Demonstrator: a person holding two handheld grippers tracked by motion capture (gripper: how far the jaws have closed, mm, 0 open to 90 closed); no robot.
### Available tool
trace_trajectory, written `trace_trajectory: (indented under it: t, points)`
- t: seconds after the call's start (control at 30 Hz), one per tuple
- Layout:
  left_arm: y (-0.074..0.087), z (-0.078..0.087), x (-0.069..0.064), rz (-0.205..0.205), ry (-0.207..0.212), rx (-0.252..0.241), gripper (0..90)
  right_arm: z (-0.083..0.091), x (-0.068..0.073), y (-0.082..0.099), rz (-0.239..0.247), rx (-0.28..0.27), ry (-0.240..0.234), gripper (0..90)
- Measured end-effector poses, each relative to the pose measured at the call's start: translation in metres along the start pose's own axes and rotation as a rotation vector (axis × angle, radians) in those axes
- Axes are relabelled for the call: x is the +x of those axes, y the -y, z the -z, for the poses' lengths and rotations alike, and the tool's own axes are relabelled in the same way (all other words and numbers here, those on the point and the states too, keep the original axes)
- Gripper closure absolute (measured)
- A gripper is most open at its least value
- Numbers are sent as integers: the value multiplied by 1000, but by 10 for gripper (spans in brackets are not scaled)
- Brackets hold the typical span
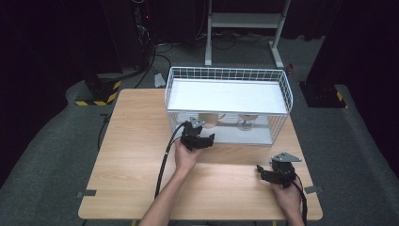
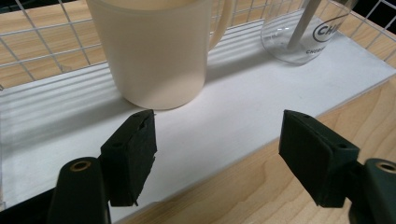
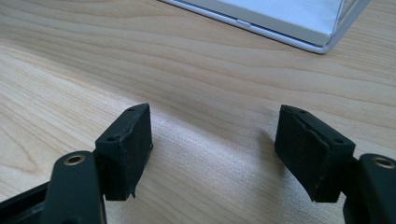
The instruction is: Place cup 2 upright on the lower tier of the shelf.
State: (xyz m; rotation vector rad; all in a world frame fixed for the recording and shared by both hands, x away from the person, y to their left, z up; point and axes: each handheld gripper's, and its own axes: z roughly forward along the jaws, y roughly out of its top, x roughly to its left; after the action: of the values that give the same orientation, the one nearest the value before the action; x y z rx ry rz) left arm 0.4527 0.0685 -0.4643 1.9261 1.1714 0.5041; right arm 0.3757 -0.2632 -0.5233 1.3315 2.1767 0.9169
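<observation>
A cream mug stands on the white lower shelf of a wire rack, with a clear printed glass to its right. In the high view the mug and the glass sit under the rack's upper white shelf. My left gripper is open at the shelf's front edge, just short of the mug and touching nothing; from above, the left gripper is at the rack's front left. My right gripper is open and empty, low over bare wood. Overhead, the right gripper is near the table's front right.
The wooden table has open room on its left half and along the front. The rack's base corner lies ahead of the right gripper. Black cables trail from both grippers. A white stand and dark equipment are on the floor behind.
</observation>
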Motion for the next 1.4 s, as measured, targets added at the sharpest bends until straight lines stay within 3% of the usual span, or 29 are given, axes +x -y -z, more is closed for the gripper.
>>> trace_trajectory:
  t: [0.7, 0.93, 1.4]
  points:
    - [11, 25, 0, 6, 12, -59, 281, 0, 0, 0, -1, 0, 1, 277]
    - [13, 32, 1, -12, 1, -57, 281, 0, 0, 0, -1, 0, 1, 277]
    - [19, 45, 5, 4, 16, -74, 281, 0, 0, 0, -2, 0, 1, 277]
